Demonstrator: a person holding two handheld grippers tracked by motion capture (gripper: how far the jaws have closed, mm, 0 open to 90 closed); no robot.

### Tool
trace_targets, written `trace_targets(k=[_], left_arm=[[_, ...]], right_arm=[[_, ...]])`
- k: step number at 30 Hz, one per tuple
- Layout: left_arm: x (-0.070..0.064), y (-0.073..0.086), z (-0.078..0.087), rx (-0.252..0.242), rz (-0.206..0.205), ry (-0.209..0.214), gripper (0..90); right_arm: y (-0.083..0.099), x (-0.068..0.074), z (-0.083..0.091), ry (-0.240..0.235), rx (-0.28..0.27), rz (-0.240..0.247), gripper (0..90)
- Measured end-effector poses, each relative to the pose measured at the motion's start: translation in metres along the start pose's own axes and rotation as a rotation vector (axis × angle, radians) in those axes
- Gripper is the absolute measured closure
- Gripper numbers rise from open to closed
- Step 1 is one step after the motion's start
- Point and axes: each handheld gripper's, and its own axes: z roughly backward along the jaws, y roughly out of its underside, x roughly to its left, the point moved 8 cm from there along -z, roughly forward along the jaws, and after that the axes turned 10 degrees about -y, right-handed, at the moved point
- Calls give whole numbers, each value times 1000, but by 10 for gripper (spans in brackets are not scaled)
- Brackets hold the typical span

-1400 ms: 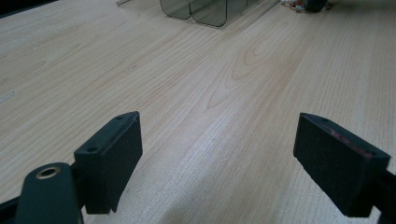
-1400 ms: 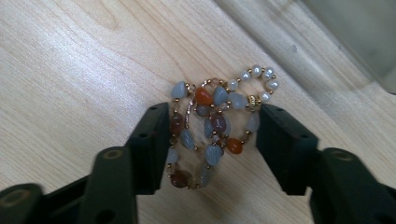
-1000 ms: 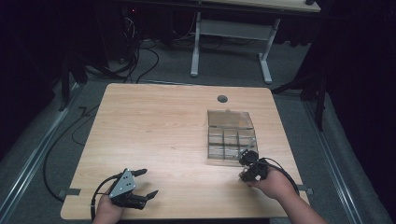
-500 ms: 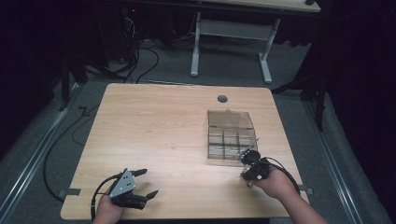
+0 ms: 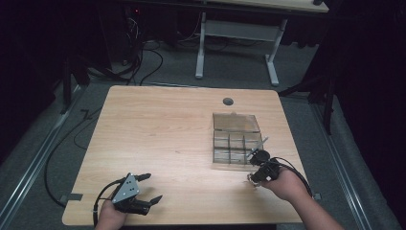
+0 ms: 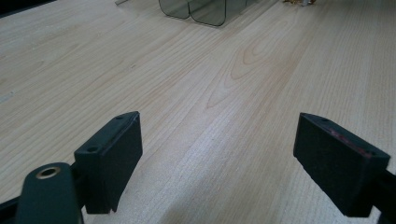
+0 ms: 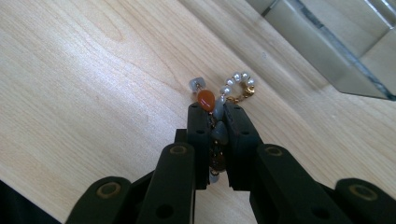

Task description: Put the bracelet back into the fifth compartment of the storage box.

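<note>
Pinching beaded bracelet (image 7: 215, 112), right gripper (image 7: 215, 122) near table's (image 5: 158, 129) front right corner, beside compartment box (image 5: 236, 142); left gripper (image 6: 218, 163) spread wide, front left corner.

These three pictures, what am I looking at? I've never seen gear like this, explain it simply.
A person sits at a wooden table, holding a hand tool with two black jaws in each hand. One picture is taken from a fixed camera above; the other two come from small cameras riding on the tools, looking along their jaws. The left gripper hovers near the table's front edge, jaws wide apart and holding nothing. The right gripper is closed on a beaded bracelet, with orange, grey and small white beads on a gold chain. Just beyond it sits a clear plastic organizer box with divided compartments. What the compartments hold is too small to tell.
</note>
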Motion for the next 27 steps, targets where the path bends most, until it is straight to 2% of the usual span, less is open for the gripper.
trace_targets(k=[27], left_arm=[[0,0,0,-2,1,1,162]], right_arm=[[-7,-2,29,15,6,-9,825]])
